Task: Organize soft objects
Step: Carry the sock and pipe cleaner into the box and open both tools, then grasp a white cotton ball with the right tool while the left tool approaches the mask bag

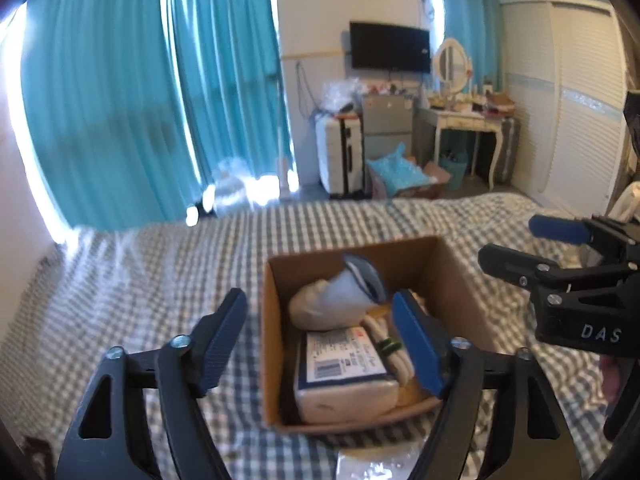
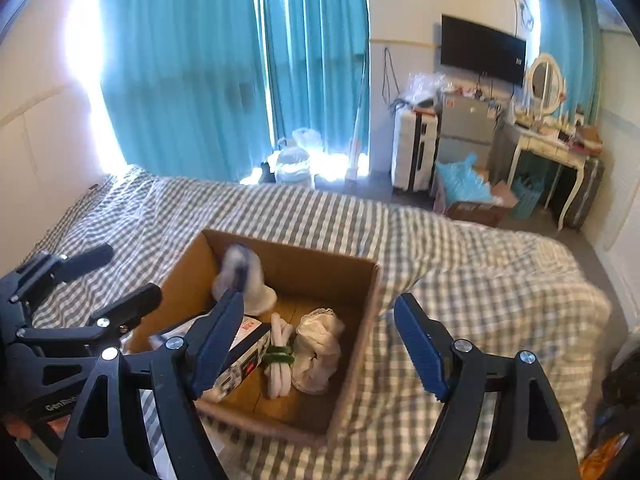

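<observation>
An open cardboard box [image 1: 448, 272] [image 2: 360, 320] sits on the checked bed. Inside lie a wrapped white packet with a printed label [image 1: 344, 376] [image 2: 244, 356], a white and blue rolled sock [image 1: 340, 296] [image 2: 244, 280], a white cord bundle tied with a green band [image 2: 280, 356] [image 1: 390, 346], and a crumpled white lace cloth [image 2: 320, 344]. My left gripper [image 1: 320, 344] is open and empty above the box's near side. My right gripper [image 2: 320, 344] is open and empty above the box's right part; it also shows in the left wrist view [image 1: 516, 244].
The grey checked bedspread [image 1: 140, 280] [image 2: 480, 280] spreads all around the box. A clear plastic bag [image 1: 372, 464] lies on the bed in front of the box. Teal curtains [image 1: 120, 100], a suitcase, a dresser and a wardrobe stand beyond the bed.
</observation>
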`<state>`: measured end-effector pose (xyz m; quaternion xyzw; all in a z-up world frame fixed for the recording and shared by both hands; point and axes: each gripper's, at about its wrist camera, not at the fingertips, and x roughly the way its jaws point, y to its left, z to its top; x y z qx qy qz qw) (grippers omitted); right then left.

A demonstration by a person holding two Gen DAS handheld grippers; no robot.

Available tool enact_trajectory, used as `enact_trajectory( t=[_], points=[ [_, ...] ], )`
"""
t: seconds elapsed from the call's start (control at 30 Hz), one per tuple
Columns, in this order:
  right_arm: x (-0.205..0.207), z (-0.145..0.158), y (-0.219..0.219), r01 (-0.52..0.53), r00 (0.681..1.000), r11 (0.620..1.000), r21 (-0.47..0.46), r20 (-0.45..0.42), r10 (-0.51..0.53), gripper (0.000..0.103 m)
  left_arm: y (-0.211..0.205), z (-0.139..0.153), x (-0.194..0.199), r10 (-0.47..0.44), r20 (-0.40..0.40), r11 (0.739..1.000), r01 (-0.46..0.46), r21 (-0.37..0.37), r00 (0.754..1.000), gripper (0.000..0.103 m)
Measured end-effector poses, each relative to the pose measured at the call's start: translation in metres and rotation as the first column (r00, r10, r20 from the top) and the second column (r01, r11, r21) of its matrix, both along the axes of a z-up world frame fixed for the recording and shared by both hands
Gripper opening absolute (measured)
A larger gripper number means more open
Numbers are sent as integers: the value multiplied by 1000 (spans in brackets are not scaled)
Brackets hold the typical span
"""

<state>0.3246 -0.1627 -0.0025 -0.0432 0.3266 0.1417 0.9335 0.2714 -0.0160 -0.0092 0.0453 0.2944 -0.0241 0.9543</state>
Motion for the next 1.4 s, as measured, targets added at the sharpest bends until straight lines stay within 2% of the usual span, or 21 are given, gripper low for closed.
enact_trajectory(
  t=[0.17, 0.23, 0.27, 0.33, 0.37, 0.47, 0.6, 0.7, 0.77, 0.93, 1.0, 1.07, 1.17, 1.3, 1.37, 1.4],
  points=[
    [-53, 54, -8, 25, 997, 999, -34, 74, -22, 86, -5, 55, -62, -5, 130, 1000, 4, 9, 992, 100],
    [-73, 67, -10, 28, 996, 999, -27, 85, -25, 95, -4, 76, -88, -2, 172, 1000, 1, 9, 985, 103],
    [-87, 78, -13, 23, 996, 999, -23, 86, -21, 97, -3, 88, -104, -2, 187, 1000, 0, 13, 982, 103],
    [-106, 90, -14, 19, 997, 999, -42, 75, -16, 100, 1, 100, -120, 12, 198, 1000, -17, 22, 980, 103],
    [-112, 95, -13, 24, 998, 998, -59, 66, -20, 100, 2, 109, -130, 39, 194, 998, -47, 37, 980, 103],
    [-134, 107, -11, 30, 997, 994, -101, 72, -23, 100, 4, 117, -148, 46, 166, 996, -57, 64, 985, 103],
    [-163, 109, -7, 10, 997, 992, -128, 81, 1, 100, 6, 114, -173, 58, 151, 993, -73, 98, 987, 103],
    [-178, 90, 1, -22, 997, 984, -176, 69, 35, 100, 12, 92, -183, 56, 101, 996, -63, 61, 993, 103],
    [-185, 67, 8, -42, 998, 980, -196, 45, 52, 100, 14, 70, -186, 59, 63, 997, -62, 45, 996, 103],
    [-182, -19, 12, -73, 994, 981, -179, -97, 56, 100, 20, -16, -186, 83, -71, 997, -83, 10, 994, 103],
    [-176, -60, 13, -71, 986, 982, -174, -158, 43, 100, 21, -44, -186, 98, -102, 995, -98, 5, 990, 103],
    [-166, -102, 16, -68, 972, 984, -167, -235, 28, 100, 19, -75, -180, 118, -142, 993, -119, 2, 983, 103],
    [-152, -145, 18, -67, 944, 988, -142, -330, 16, 98, 16, -106, -171, 105, -191, 994, -110, -19, 976, 103],
    [-143, -171, 23, -80, 919, 988, -129, -394, 23, 83, 5, -124, -165, 70, -217, 997, -70, 6, 974, 103],
    [-140, -176, 25, -96, 911, 989, -112, -410, 42, 68, -1, -130, -166, 42, -228, 999, -42, 6, 973, 103],
    [-139, -177, 25, -104, 908, 989, -104, -415, 52, 51, -5, -133, -165, 33, -236, 999, -32, 9, 971, 103]
  ],
)
